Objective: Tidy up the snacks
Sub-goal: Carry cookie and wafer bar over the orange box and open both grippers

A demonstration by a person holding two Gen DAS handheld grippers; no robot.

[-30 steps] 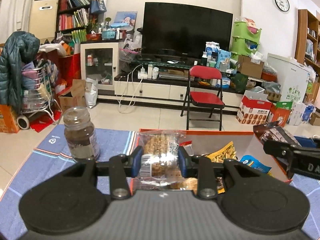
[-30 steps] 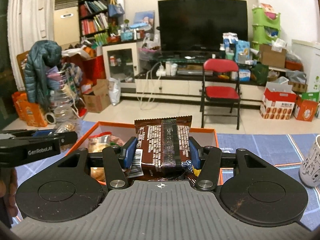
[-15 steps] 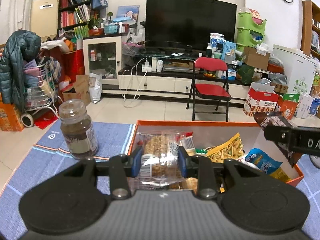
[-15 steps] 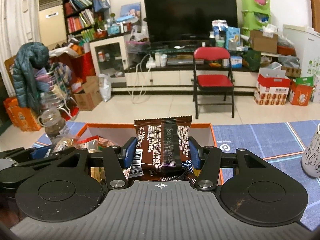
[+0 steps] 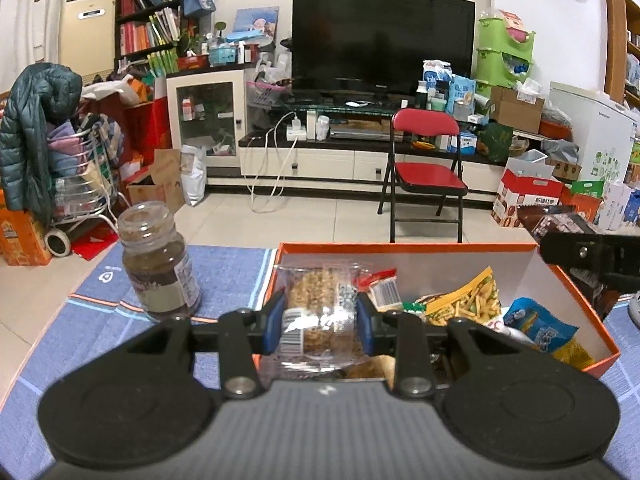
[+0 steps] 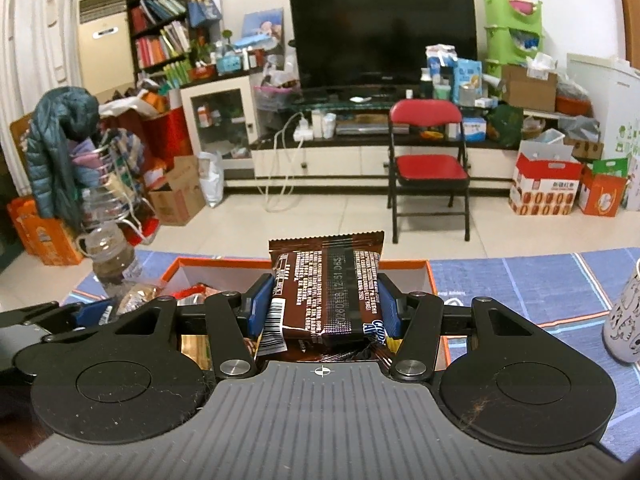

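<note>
orange box (image 5: 576,292), brown wrapper (image 6: 326,288), possibly checked blue mat (image 5: 228,268)

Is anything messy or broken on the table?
Nothing looks broken or spilled. The snack packets lie jumbled in the orange box, and the glass jar stands upright outside it on the blue cloth.

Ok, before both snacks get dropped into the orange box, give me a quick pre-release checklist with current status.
1. Left hand-held gripper clamped on the clear cracker packet: ok.
2. Right hand-held gripper clamped on the brown snack pack: ok.
3. Clear cracker packet over the orange box: ok, at its left end.
4. Brown snack pack over the box: ok, the rim shows behind it.
5. Free room inside the box: cannot tell; other packets already lie in it.
6. Glass jar clear of the left hand-held gripper: ok, it stands outside the box to the left.
</note>
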